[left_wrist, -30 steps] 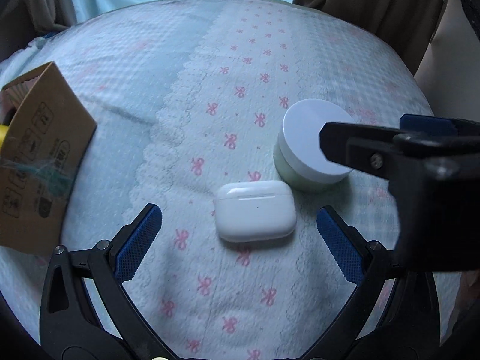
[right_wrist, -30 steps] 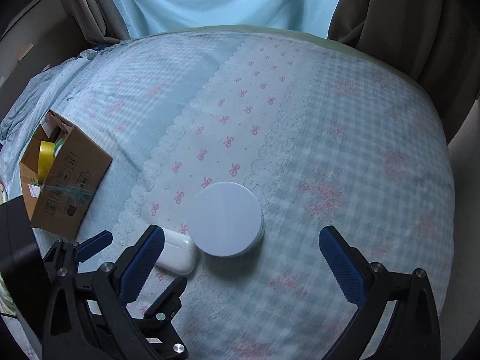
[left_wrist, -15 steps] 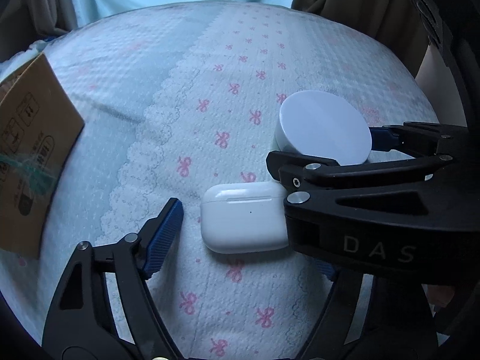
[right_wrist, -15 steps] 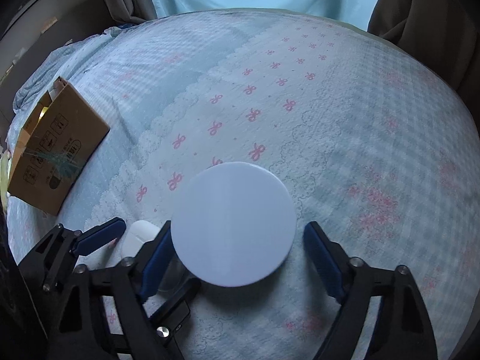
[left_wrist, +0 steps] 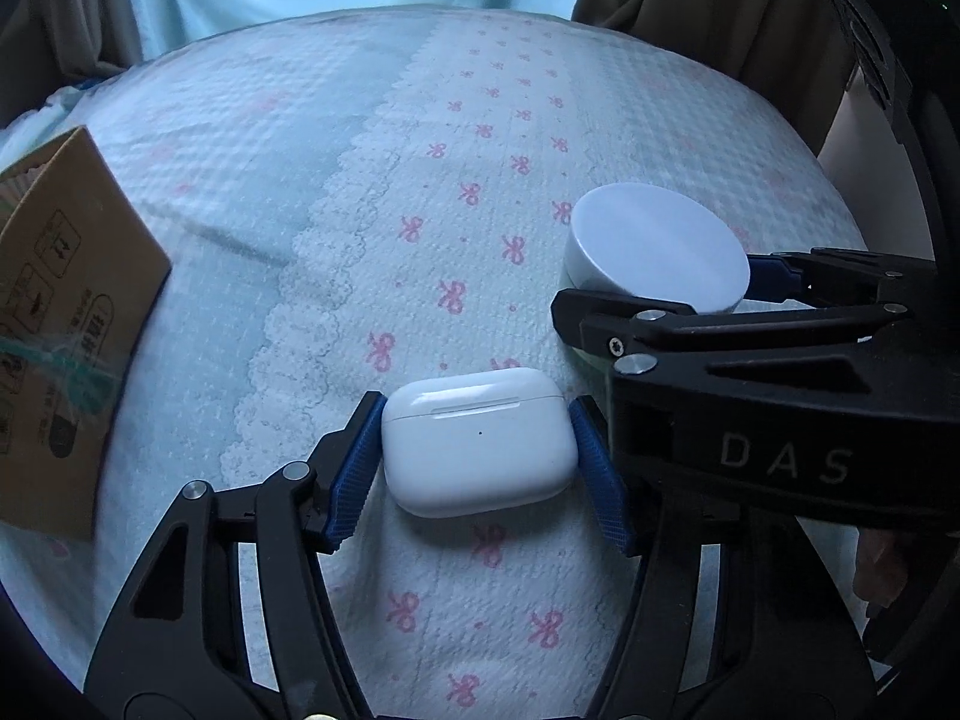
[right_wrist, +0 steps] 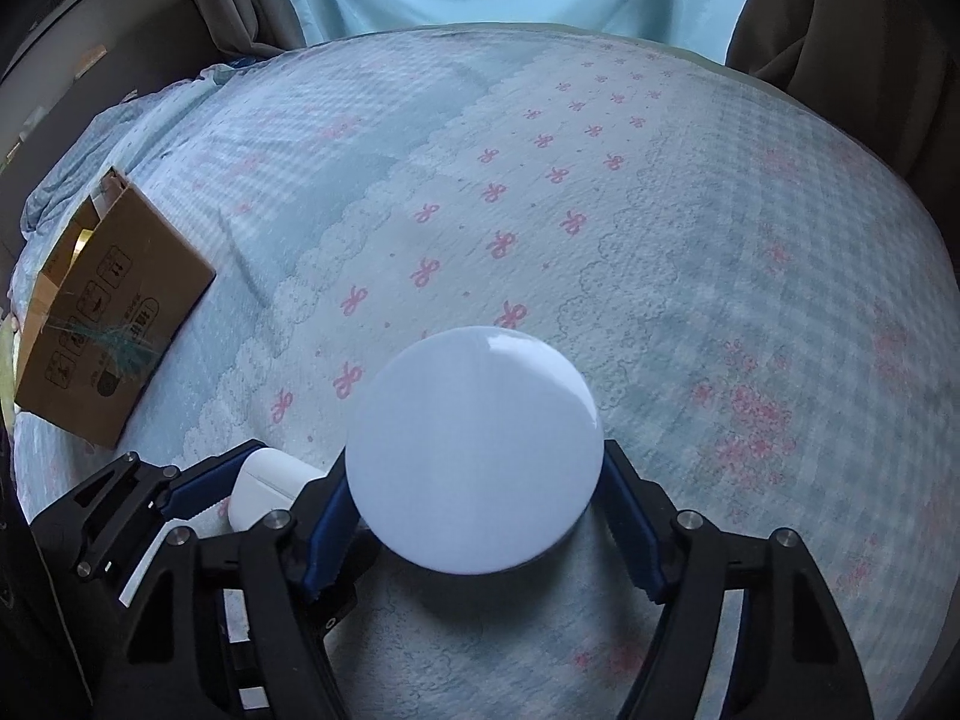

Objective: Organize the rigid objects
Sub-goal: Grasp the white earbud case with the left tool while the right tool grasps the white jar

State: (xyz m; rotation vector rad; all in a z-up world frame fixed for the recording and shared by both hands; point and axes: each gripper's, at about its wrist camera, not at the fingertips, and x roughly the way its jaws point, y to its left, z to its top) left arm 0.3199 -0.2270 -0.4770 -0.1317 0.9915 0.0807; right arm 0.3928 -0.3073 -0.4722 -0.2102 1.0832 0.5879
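Note:
A white earbud case (left_wrist: 477, 447) lies on the bed, and my left gripper (left_wrist: 477, 468) is shut on it, blue pads touching both sides. The case also shows at the lower left of the right wrist view (right_wrist: 264, 483). A round white jar with a flat lid (right_wrist: 474, 459) sits between the pads of my right gripper (right_wrist: 480, 516), which is shut on it. In the left wrist view the jar (left_wrist: 657, 255) is just right of the case, with the right gripper's black frame (left_wrist: 750, 384) across it.
A brown cardboard box (right_wrist: 111, 315) stands open at the left of the bed; it also shows in the left wrist view (left_wrist: 57, 330). The bedspread (right_wrist: 600, 210) is pale blue with pink bows. Dark curtains (right_wrist: 840, 18) hang behind on the right.
Both grippers moved in and closed: the left one's pads came together onto the earbud case, the right one's onto the round jar. The right gripper now sits close beside the left.

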